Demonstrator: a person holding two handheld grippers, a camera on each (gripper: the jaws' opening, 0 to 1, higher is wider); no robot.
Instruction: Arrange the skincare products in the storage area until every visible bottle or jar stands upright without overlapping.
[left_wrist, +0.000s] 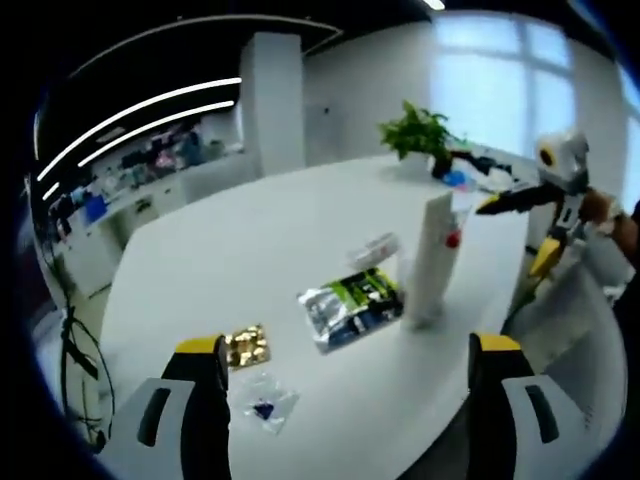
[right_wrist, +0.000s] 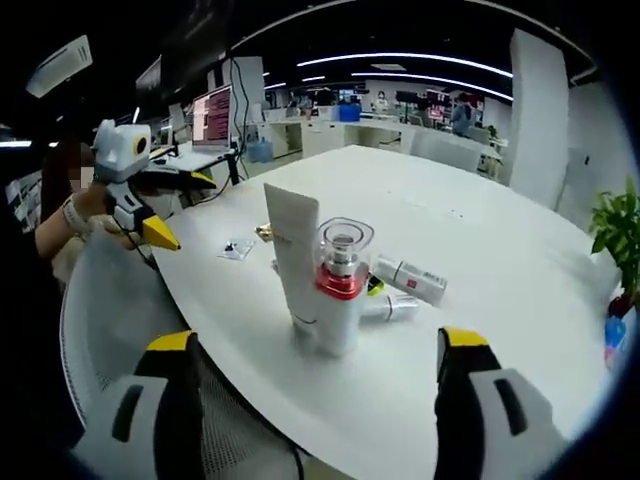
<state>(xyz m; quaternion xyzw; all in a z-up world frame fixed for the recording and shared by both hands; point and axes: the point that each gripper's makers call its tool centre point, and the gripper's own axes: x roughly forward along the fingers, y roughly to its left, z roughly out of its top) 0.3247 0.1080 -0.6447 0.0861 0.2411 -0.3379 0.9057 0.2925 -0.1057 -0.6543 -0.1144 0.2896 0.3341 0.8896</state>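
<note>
White tabletop (right_wrist: 480, 240) carries an upright tube (right_wrist: 293, 262) touching a red-collared pump bottle (right_wrist: 338, 290) near its edge; left tongs (left_wrist: 350, 375) and right tongs (right_wrist: 315, 375) gape empty.

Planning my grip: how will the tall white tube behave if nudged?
The white tube stands upright, tall on a small base, so it probably tips easily. It looks like soft plastic, likely light. Falling, it might knock the pump bottle close beside it.
</note>
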